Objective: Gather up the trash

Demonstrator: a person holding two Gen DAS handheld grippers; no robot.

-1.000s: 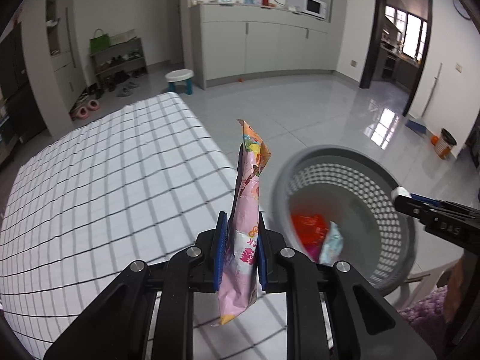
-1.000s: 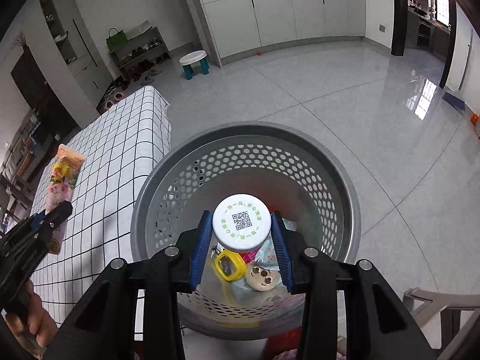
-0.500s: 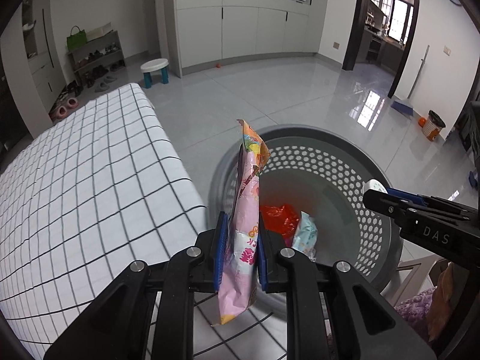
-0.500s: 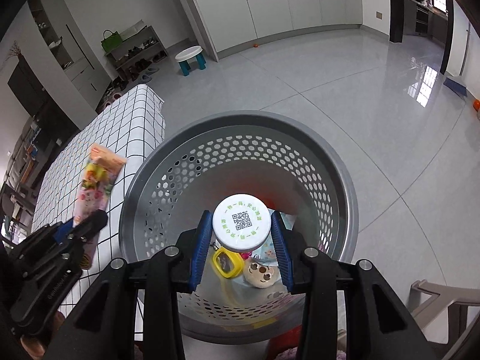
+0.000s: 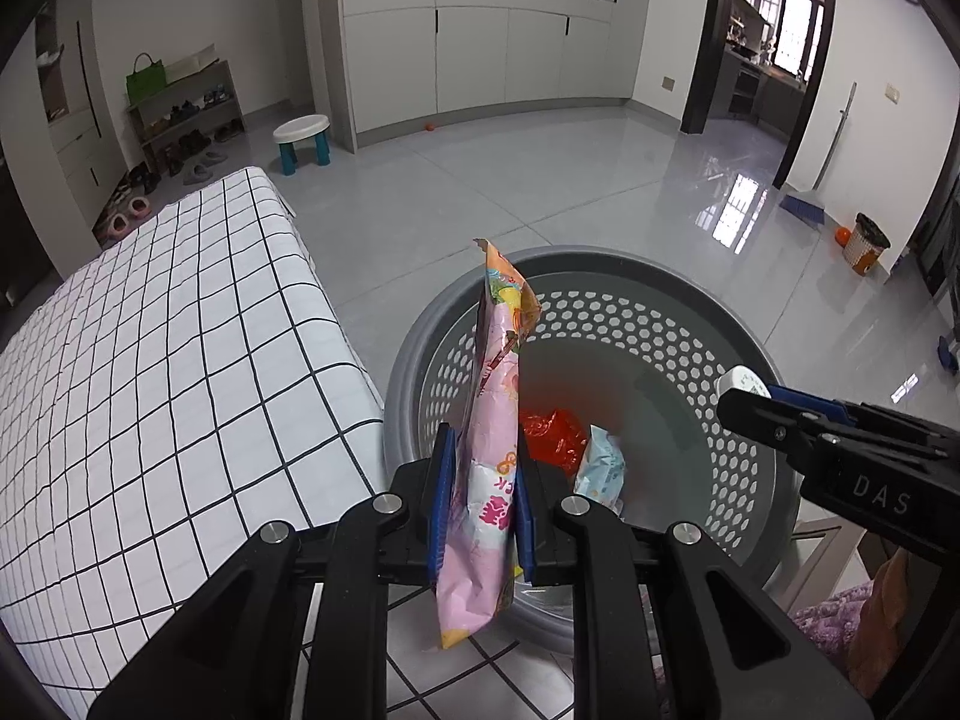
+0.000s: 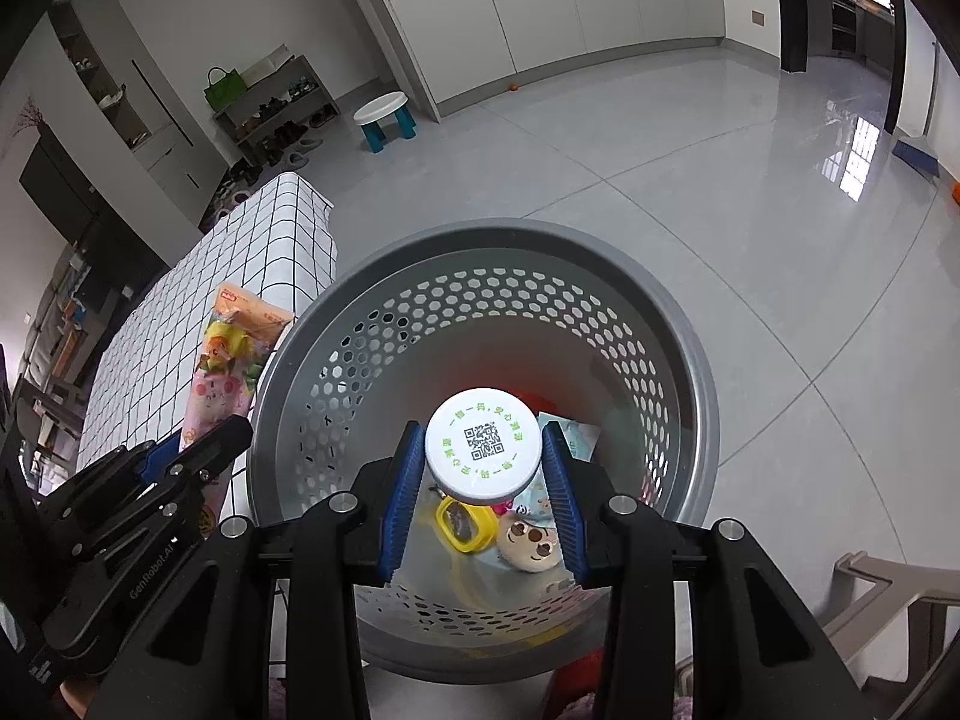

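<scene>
My left gripper (image 5: 480, 510) is shut on a pink snack wrapper (image 5: 493, 420) and holds it upright at the near-left rim of the grey perforated basket (image 5: 600, 264). My right gripper (image 6: 483, 474) is shut on a white round container with a QR-code lid (image 6: 483, 447) and holds it over the basket (image 6: 690, 330). A red wrapper (image 5: 552, 432) and a light blue packet (image 5: 603, 468) lie in the basket. In the right wrist view the wrapper (image 6: 231, 360) and left gripper (image 6: 210, 444) are at the basket's left. The right gripper (image 5: 744, 402) also shows in the left wrist view.
A table with a white checked cloth (image 5: 150, 372) stands left of the basket. A small stool (image 5: 302, 141), a shoe rack (image 5: 180, 114) and cabinets (image 5: 480, 54) are across the grey tiled floor. A small bin (image 5: 864, 243) stands far right. A chair edge (image 6: 888, 588) is near right.
My left gripper has carried the wrapper rightward from over the table to the basket's rim. My right gripper has held the container over the basket, moving slightly closer.
</scene>
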